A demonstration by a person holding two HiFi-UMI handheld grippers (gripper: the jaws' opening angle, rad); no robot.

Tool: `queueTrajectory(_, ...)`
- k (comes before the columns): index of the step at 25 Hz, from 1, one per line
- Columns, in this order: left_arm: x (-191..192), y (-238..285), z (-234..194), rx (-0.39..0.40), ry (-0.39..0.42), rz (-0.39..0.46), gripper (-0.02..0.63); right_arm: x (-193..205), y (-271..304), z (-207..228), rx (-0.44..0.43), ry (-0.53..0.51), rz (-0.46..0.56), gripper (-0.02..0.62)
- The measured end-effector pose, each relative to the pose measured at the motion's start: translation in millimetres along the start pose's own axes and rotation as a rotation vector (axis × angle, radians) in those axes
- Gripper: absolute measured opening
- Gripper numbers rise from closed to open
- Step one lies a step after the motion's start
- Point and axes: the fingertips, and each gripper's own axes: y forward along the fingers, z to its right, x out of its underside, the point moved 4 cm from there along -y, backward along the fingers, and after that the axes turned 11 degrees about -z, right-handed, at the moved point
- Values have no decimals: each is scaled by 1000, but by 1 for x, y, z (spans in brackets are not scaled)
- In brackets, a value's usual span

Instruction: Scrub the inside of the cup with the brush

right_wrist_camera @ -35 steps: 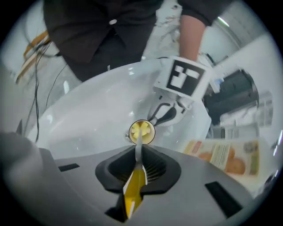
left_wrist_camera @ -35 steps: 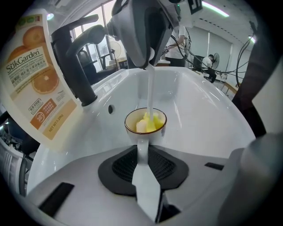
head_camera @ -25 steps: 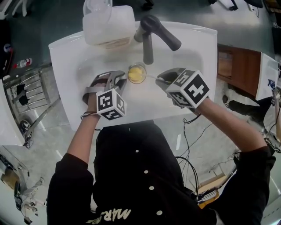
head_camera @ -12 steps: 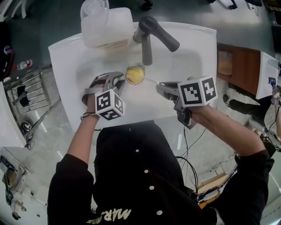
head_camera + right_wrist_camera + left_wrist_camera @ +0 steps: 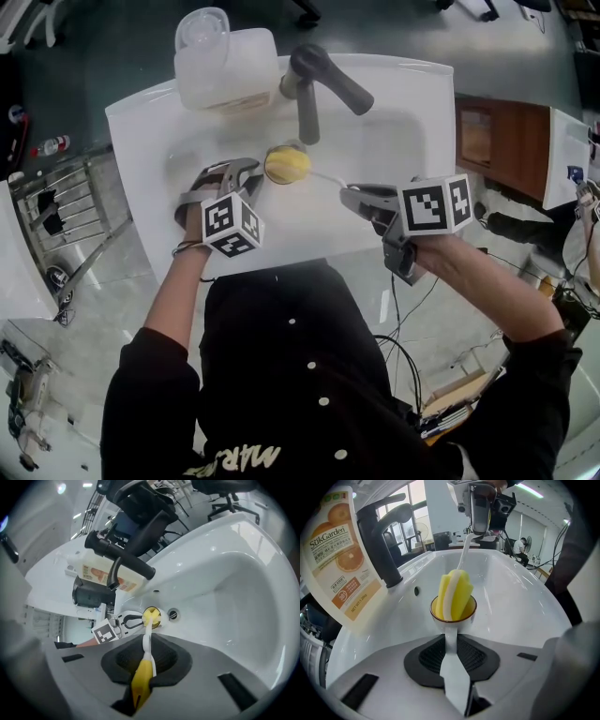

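A small white cup [image 5: 453,615] with a yellow inside sits low in the white sink [image 5: 412,122]. My left gripper [image 5: 451,641] is shut on the cup's white handle; in the head view this gripper [image 5: 249,175] is just left of the cup [image 5: 284,167]. A yellow-and-white sponge brush head [image 5: 454,595] stands in the cup, about half of it above the rim. Its thin white stem runs back to my right gripper [image 5: 146,654], which is shut on the brush's yellow handle [image 5: 142,679]. In the head view the right gripper [image 5: 351,198] is to the right of the cup.
A dark grey faucet [image 5: 319,80] arches over the basin just behind the cup. A translucent jug with an orange label [image 5: 230,61] stands on the sink's back left corner. An overflow hole [image 5: 173,614] sits in the basin wall. A metal rack [image 5: 56,206] is on the floor at left.
My right gripper has rolled over, so its marker cube now faces sideways, and it has drawn back to the right. The sponge head stands higher out of the cup. The left gripper and cup stayed put.
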Motion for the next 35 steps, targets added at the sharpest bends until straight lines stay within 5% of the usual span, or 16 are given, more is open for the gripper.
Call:
queueTrajectory(3,2,1,-2,7,-4,-7,92,4,-6,1,-7,-18,38,51)
queueTrajectory(10,6,3,-3,33,-24,-23,92,16,-9,-10,55,-237,105,49)
queueTrajectory(19,7,2,-3,74,-67,-16,95,27,-47,-55,217,-639,245,49)
queueTrajectory(24,12,-5,-4,105,-97,-26,168,33,-69,-78,275,-819,313,49)
queueTrajectory(28,13,-23,-4,87,-107,-14,183,45,-80,-101,395,-1060,326,49)
queueTrajectory(35,7,-86,-18,-18,-178,93,147,54,-95,-129,464,-1155,449,50)
